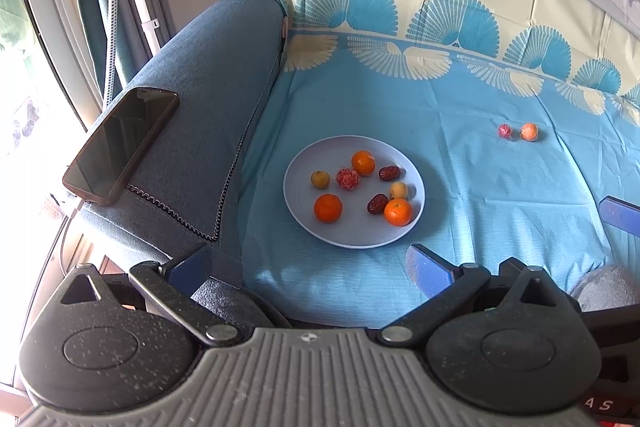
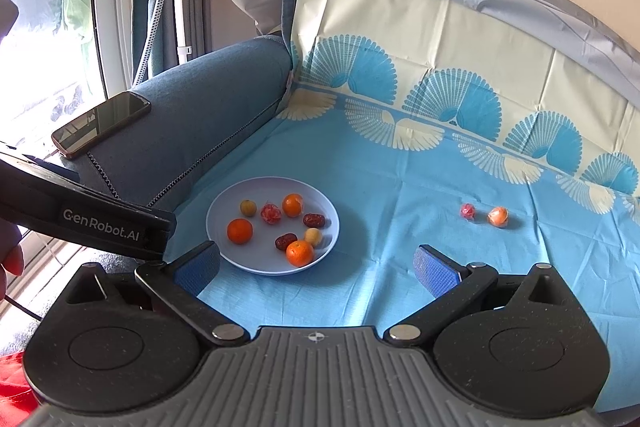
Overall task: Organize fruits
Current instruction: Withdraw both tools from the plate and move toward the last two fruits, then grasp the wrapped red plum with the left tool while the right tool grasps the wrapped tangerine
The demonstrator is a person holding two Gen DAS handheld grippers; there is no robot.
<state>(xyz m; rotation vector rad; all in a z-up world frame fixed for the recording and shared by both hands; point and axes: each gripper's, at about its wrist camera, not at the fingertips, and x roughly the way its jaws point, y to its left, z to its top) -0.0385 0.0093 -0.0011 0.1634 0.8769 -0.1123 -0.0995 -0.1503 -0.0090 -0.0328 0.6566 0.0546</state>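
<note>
A pale plate (image 1: 304, 223) (image 2: 224, 243) lies on the blue cloth and holds three oranges, two dark dates, two small yellow fruits and a red lychee-like fruit. Two wrapped fruits lie loose on the cloth to the right: a red one (image 1: 505, 131) (image 2: 467, 211) and an orange one (image 1: 529, 131) (image 2: 498, 216). My left gripper (image 1: 308, 263) is open and empty, near the plate's front edge. My right gripper (image 2: 316, 267) is open and empty, in front of the plate and the loose fruits. The right gripper's finger (image 1: 620, 213) shows at the left wrist view's right edge.
The cloth (image 1: 460, 195) covers a sofa seat and backrest. A blue armrest (image 1: 200, 99) rises left of the plate with a dark phone (image 1: 120, 143) (image 2: 100, 127) lying on it. A window and curtain stand at far left. The left gripper's body (image 2: 88, 223) crosses the right wrist view's left side.
</note>
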